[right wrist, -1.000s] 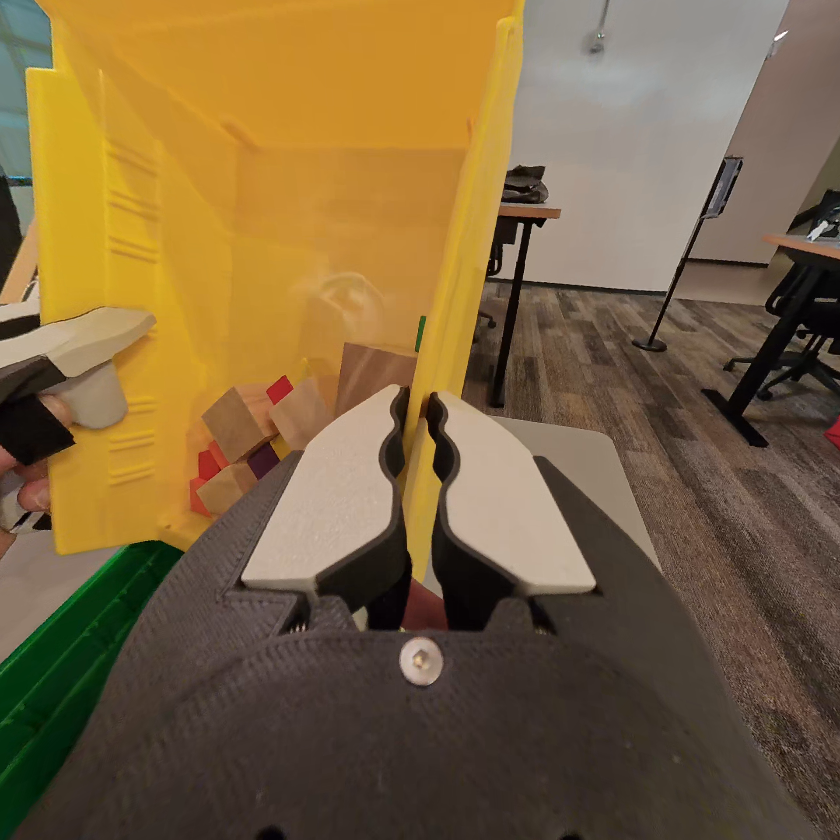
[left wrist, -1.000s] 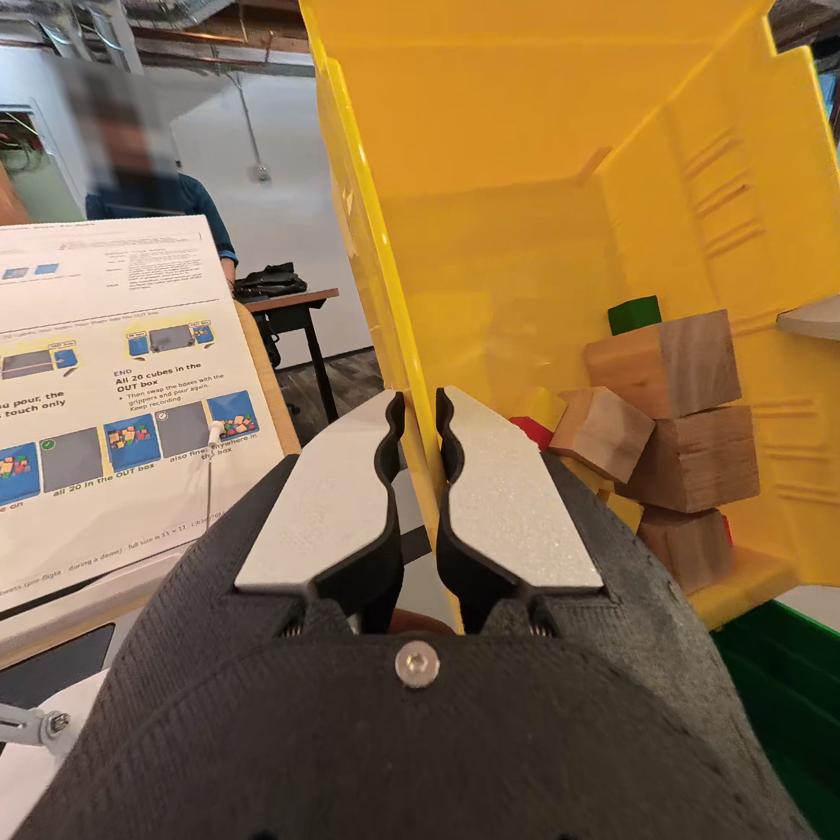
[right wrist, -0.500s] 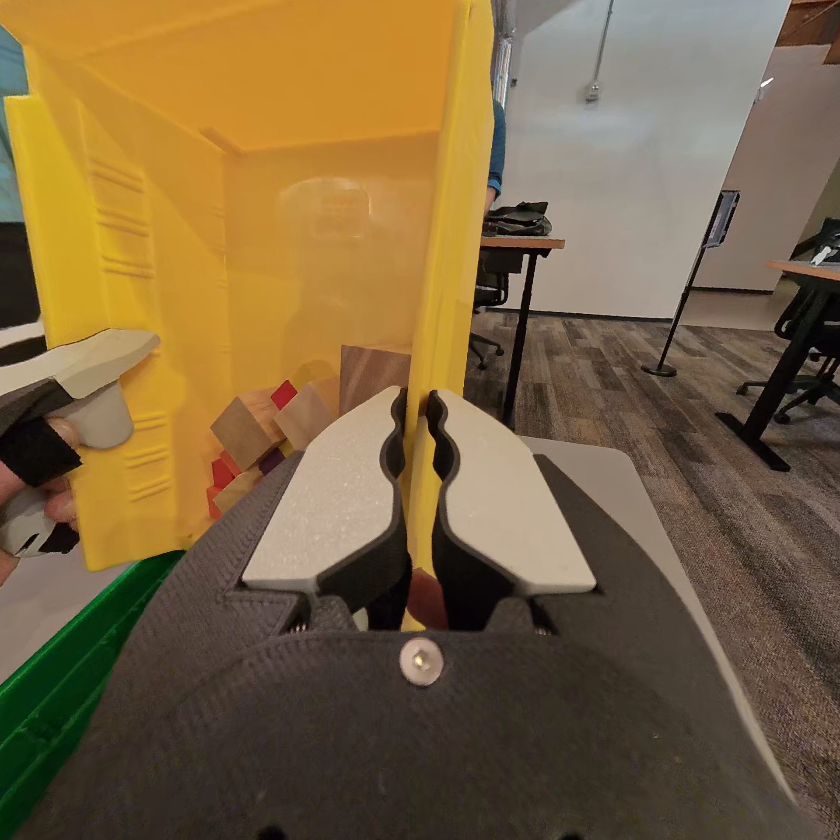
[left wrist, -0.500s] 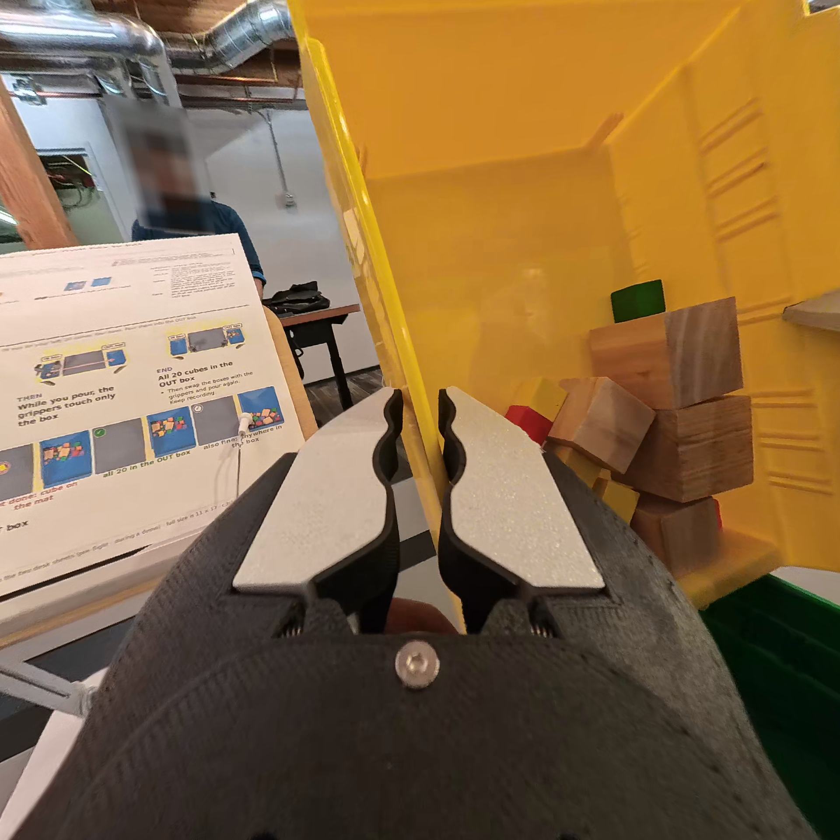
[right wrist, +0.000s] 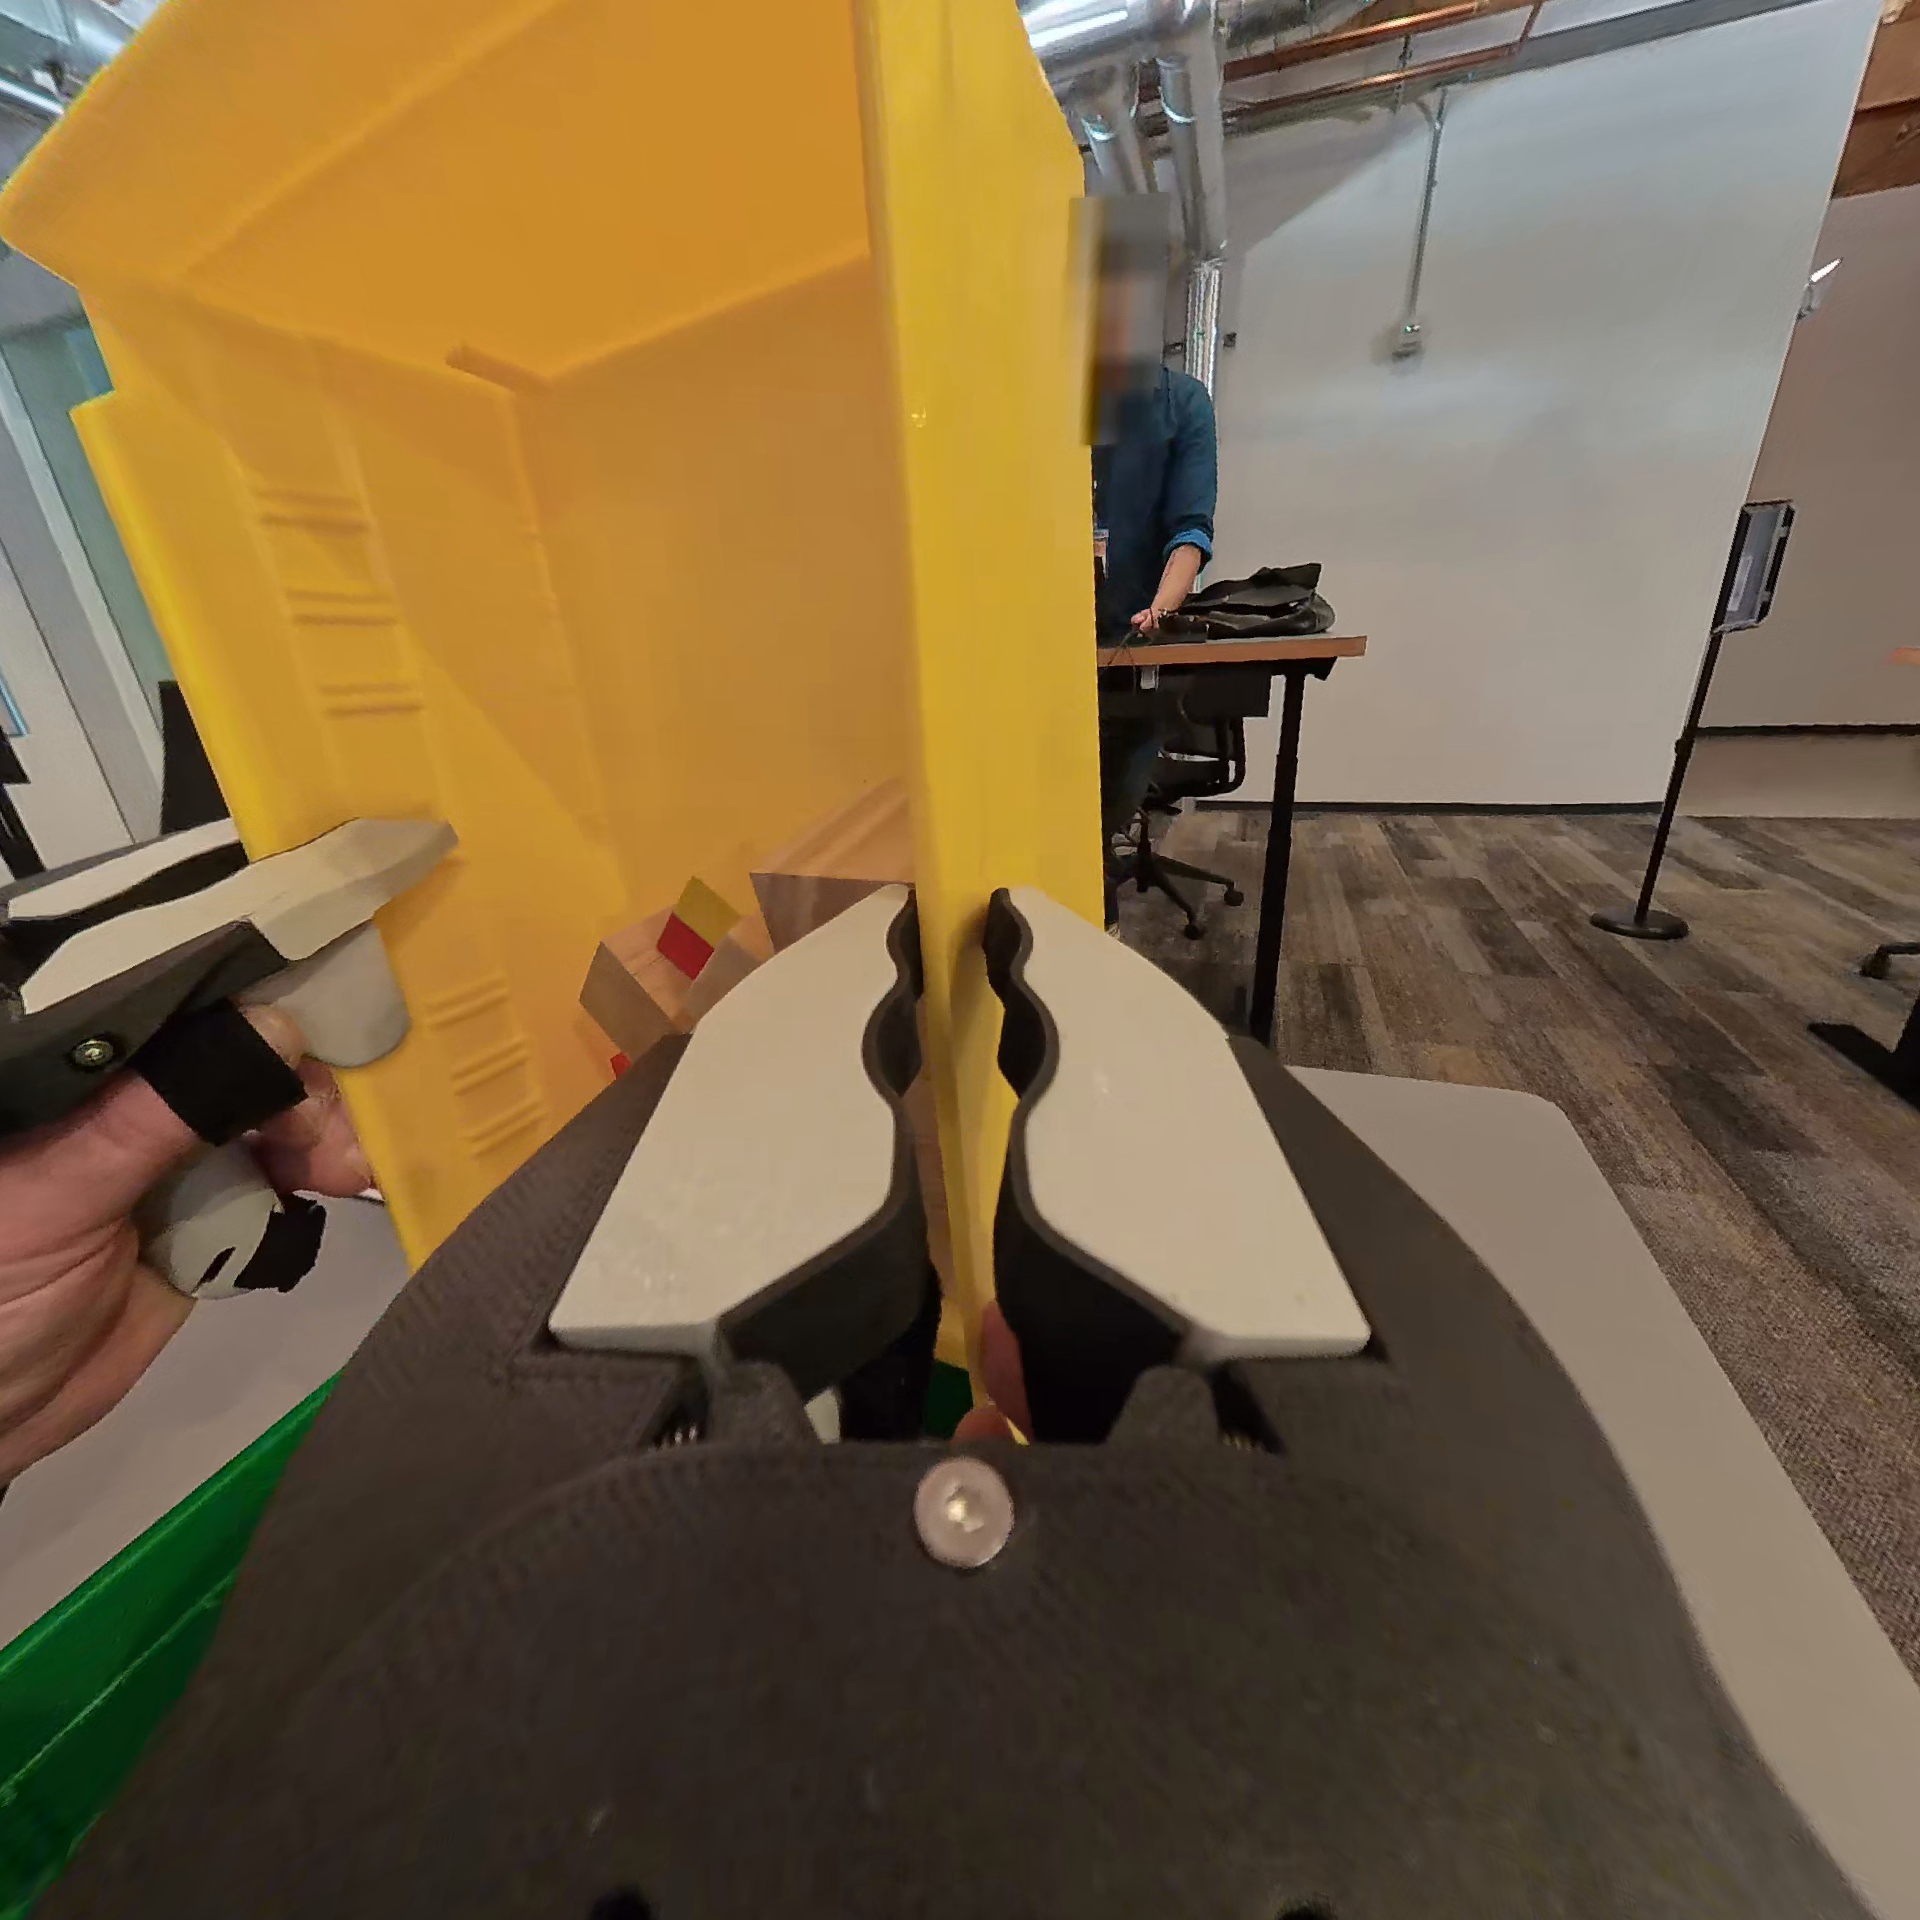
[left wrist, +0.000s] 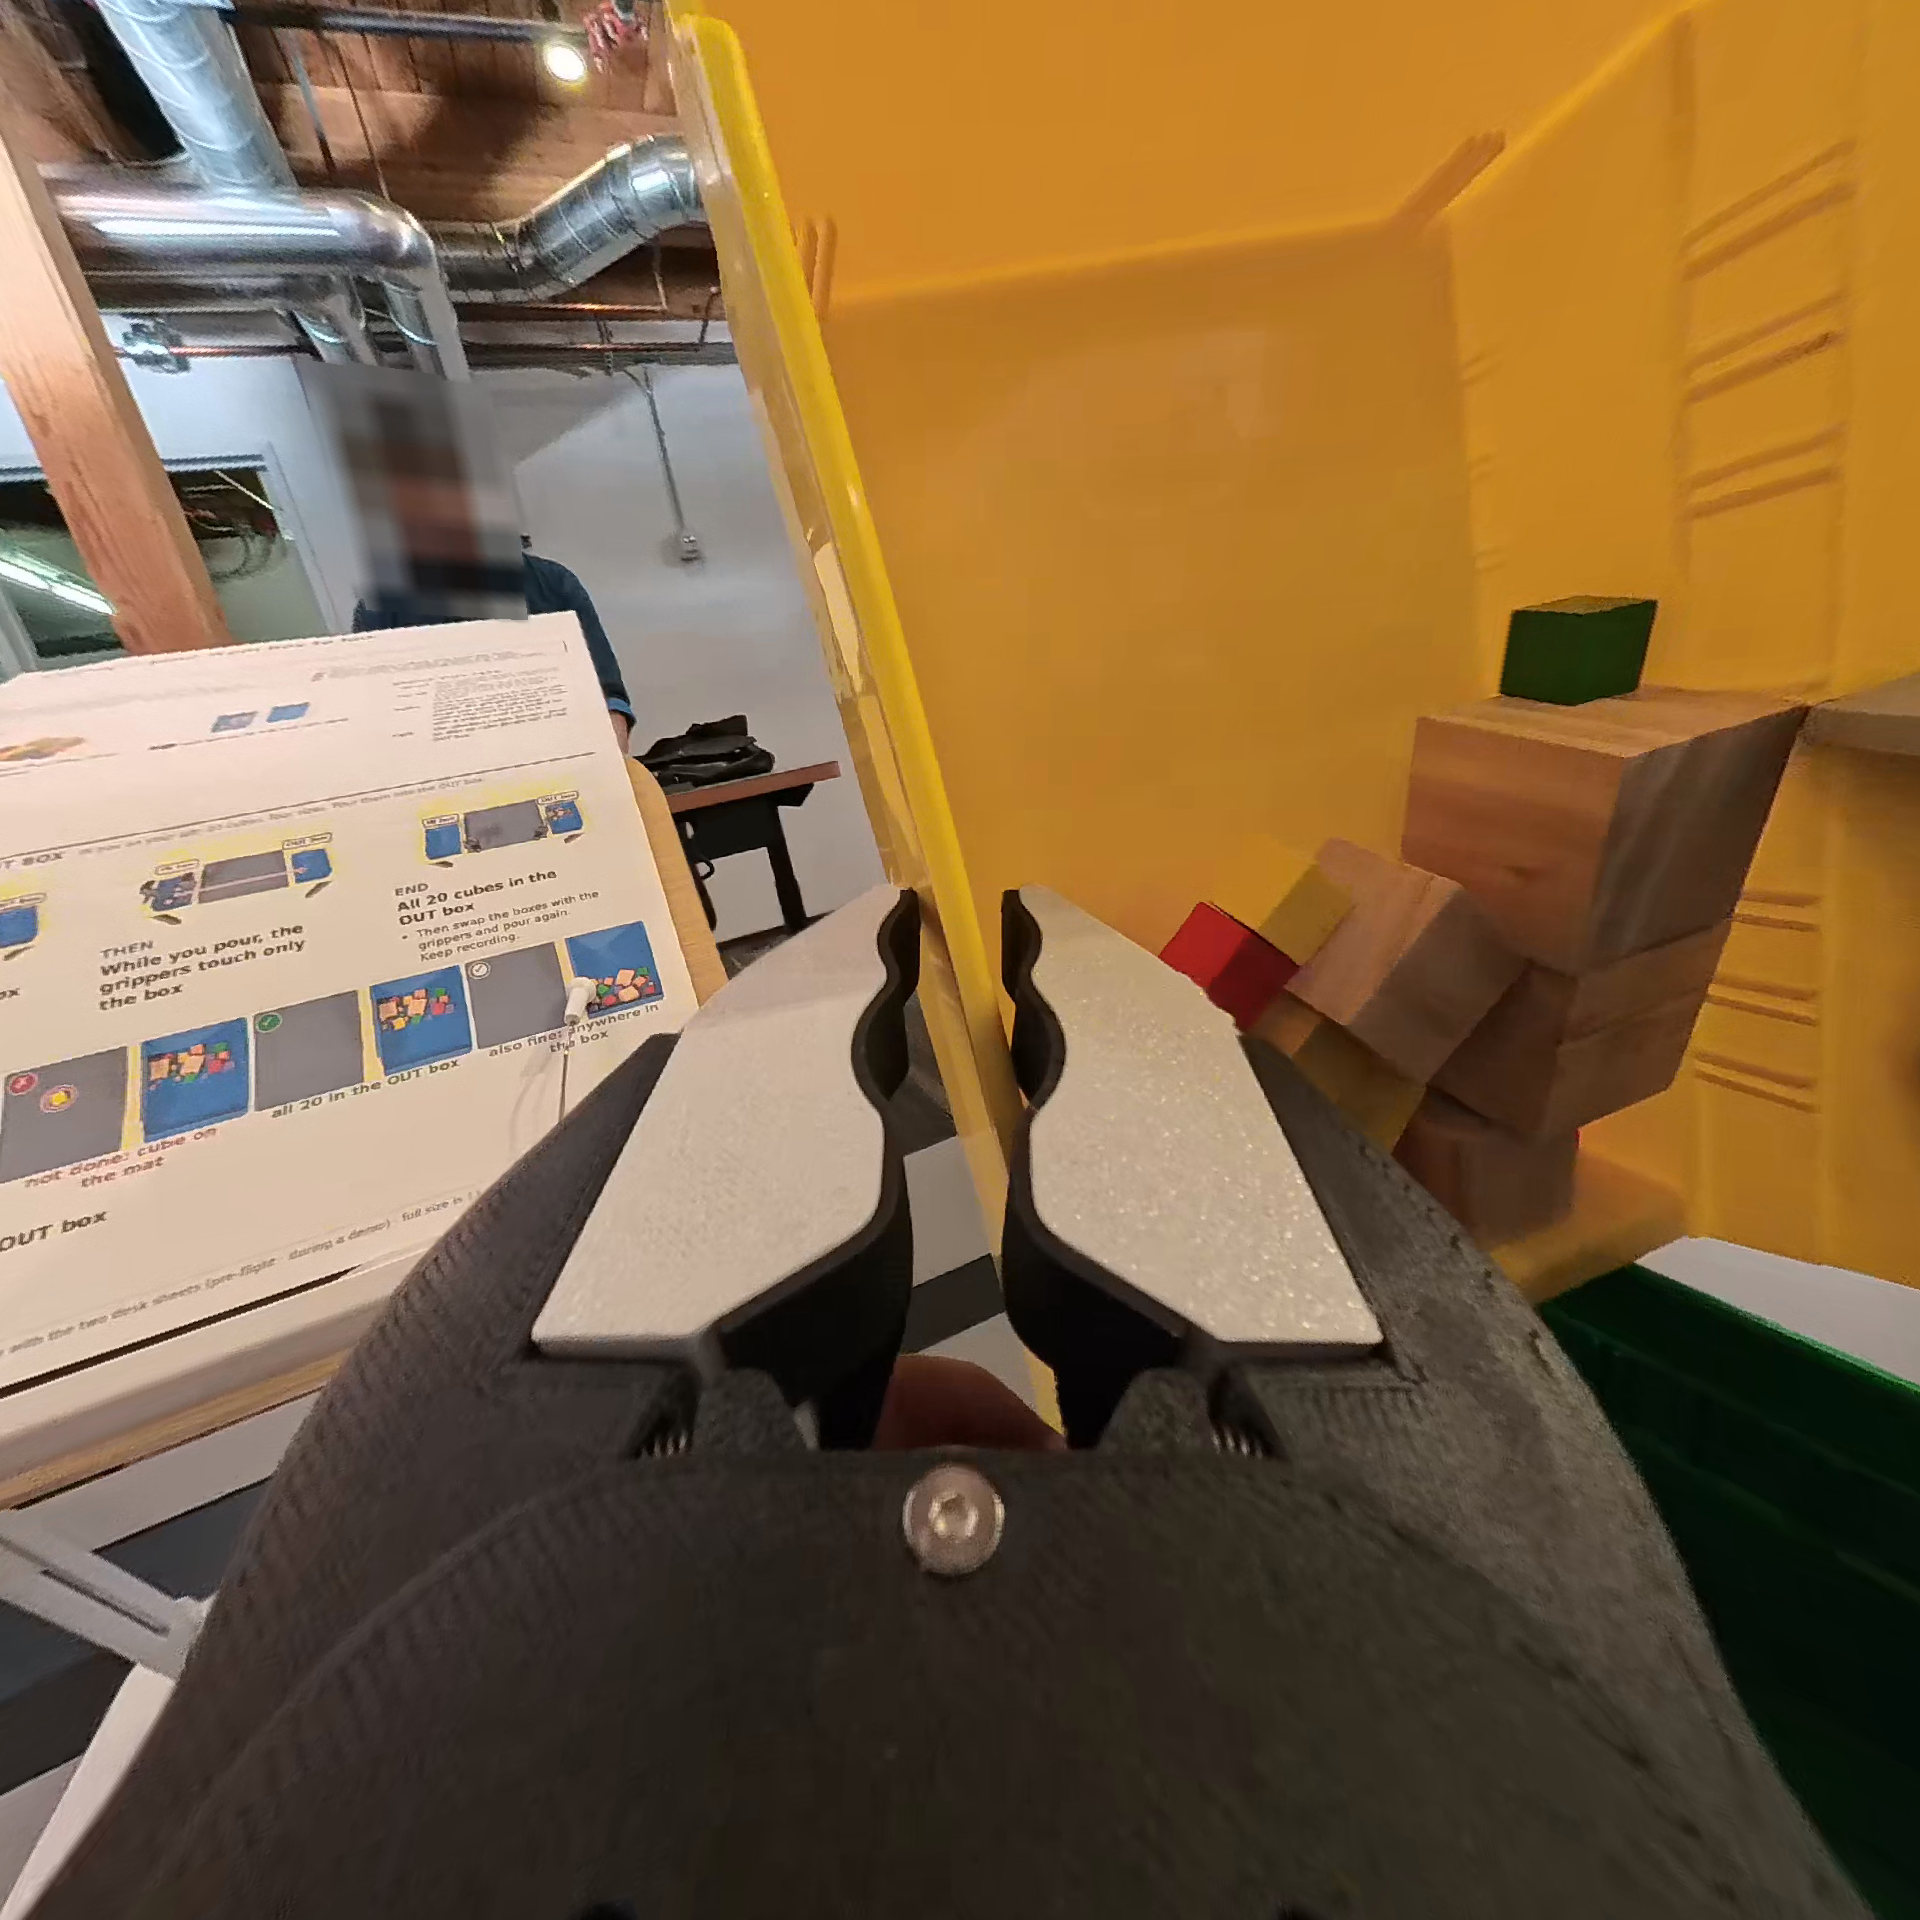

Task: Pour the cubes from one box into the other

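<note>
The yellow box (left wrist: 1143, 520) is lifted and tipped steeply over the green box (left wrist: 1766, 1455). My left gripper (left wrist: 961, 904) is shut on one side wall of it. My right gripper (right wrist: 951, 904) is shut on the opposite wall (right wrist: 987, 520). Several cubes are piled at the low end inside: wooden cubes (left wrist: 1590, 821), a green cube (left wrist: 1574, 649) on top and a red cube (left wrist: 1226, 956). The cubes also show in the right wrist view (right wrist: 665, 956). A finger of the left gripper (right wrist: 353, 862) shows on the far wall there. The green box's rim (right wrist: 104, 1662) lies below.
A printed instruction sheet (left wrist: 260, 935) stands at the left. A person (right wrist: 1153, 488) stands at a desk (right wrist: 1226, 649) behind. The grey table top (right wrist: 1507, 1247) runs to the right, with wood floor and a black stand (right wrist: 1683, 748) beyond.
Both grippers have tipped the yellow box further up; more ceiling shows. The cube pile has stayed at the low end, with a yellow cube now showing beside the red one.
</note>
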